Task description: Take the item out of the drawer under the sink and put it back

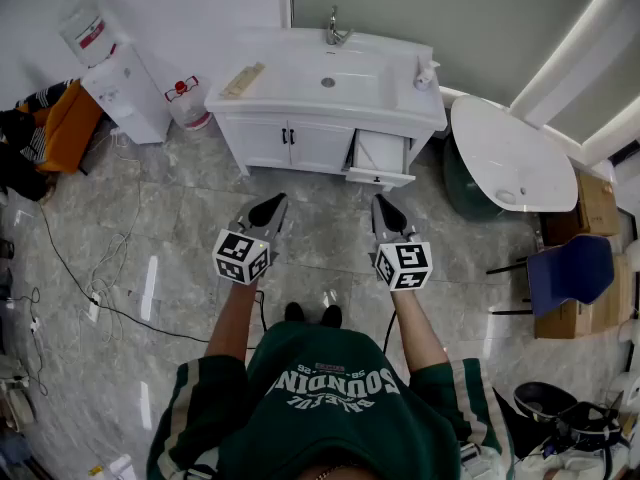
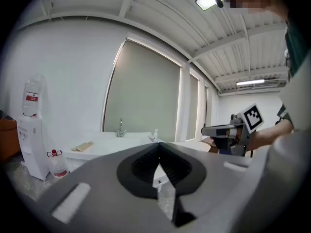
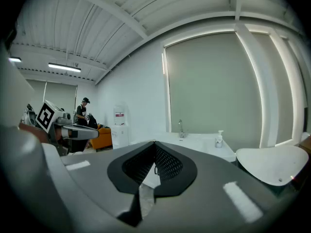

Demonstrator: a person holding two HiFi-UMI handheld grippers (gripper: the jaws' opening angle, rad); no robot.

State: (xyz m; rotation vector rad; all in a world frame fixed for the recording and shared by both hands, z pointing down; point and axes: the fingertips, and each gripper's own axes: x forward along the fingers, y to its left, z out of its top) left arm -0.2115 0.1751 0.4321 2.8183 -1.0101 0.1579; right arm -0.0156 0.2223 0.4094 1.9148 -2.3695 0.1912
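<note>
A white sink vanity (image 1: 330, 93) stands ahead of me against the wall. Its right-hand drawer (image 1: 380, 158) is pulled partly out; I cannot see what lies inside. The double doors (image 1: 290, 140) on the left are closed. My left gripper (image 1: 268, 208) and right gripper (image 1: 385, 210) hover side by side over the floor, short of the vanity, both shut with nothing between the jaws. The left gripper view has the left gripper (image 2: 158, 145) aimed toward the sink (image 2: 121, 139). In the right gripper view the right gripper (image 3: 154, 143) points at the vanity (image 3: 194, 143).
A water dispenser (image 1: 115, 73) and a water bottle (image 1: 187, 103) stand left of the vanity. At the right are a round white table (image 1: 510, 153), a blue chair (image 1: 570, 273) and cardboard boxes (image 1: 598, 203). Cables (image 1: 80, 278) trail over the floor. A person (image 3: 83, 113) stands far back.
</note>
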